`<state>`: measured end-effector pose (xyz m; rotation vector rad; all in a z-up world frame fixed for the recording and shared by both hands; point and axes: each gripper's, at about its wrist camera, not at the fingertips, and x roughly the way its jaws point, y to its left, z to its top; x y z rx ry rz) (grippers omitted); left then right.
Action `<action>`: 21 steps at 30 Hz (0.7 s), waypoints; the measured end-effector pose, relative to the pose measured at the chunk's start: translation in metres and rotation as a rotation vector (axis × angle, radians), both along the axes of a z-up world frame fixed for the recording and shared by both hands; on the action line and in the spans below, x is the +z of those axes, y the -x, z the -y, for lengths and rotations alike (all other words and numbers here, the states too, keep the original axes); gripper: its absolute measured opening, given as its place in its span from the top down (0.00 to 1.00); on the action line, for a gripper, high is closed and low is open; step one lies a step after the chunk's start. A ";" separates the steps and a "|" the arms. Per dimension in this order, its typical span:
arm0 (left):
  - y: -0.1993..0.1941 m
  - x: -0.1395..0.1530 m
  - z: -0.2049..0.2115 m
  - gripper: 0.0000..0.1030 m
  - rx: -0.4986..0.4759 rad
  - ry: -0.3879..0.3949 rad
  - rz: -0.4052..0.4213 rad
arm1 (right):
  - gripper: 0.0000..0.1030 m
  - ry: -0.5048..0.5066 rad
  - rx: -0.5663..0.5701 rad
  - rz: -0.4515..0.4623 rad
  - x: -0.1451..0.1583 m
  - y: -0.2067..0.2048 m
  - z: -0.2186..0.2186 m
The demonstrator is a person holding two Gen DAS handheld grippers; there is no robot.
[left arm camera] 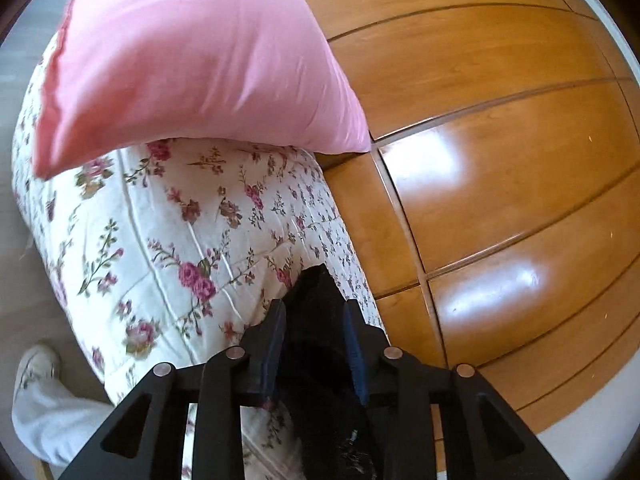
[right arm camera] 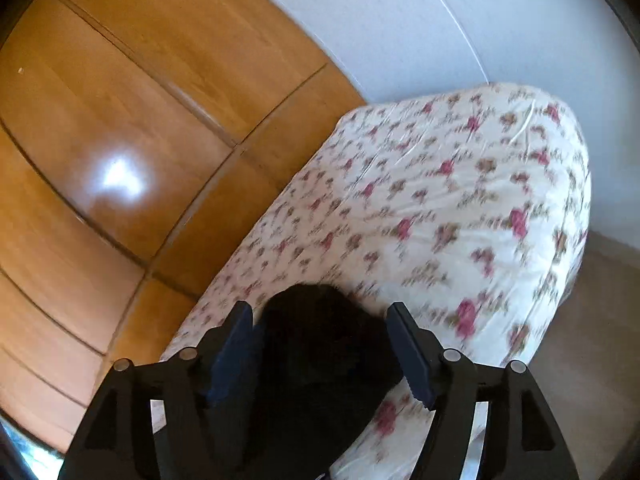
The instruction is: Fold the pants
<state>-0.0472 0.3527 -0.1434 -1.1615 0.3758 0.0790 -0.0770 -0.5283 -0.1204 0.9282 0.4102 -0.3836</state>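
Observation:
The black pants (left arm camera: 316, 312) lie on a floral bedsheet (left arm camera: 168, 232) near the wooden headboard. In the left wrist view a bunched piece of the black cloth sticks up between the fingers of my left gripper (left arm camera: 314, 308), which is shut on it. In the right wrist view the black pants (right arm camera: 316, 344) fill the gap between the fingers of my right gripper (right arm camera: 320, 312). Its jaws stand wider apart around the cloth; the view is blurred, so I cannot tell whether they pinch it.
A pink pillow (left arm camera: 192, 60) lies on the bed ahead of the left gripper. The glossy wooden headboard (left arm camera: 500, 160) runs along the bed's side, also in the right wrist view (right arm camera: 120, 140). A white wall (right arm camera: 480, 20) stands behind. A person's white-trousered leg and shoe (left arm camera: 36, 392) stand beside the bed.

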 end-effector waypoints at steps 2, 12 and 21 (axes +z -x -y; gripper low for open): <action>-0.001 0.009 0.009 0.69 -0.049 0.000 0.008 | 0.31 -0.010 0.054 0.020 0.007 -0.002 -0.010; -0.052 0.011 0.081 0.63 -0.334 -0.093 -0.149 | 0.37 -0.090 0.166 -0.073 -0.009 -0.051 -0.033; -0.059 -0.007 0.084 0.63 -0.339 -0.060 -0.176 | 0.93 0.039 0.258 0.157 0.040 -0.070 -0.039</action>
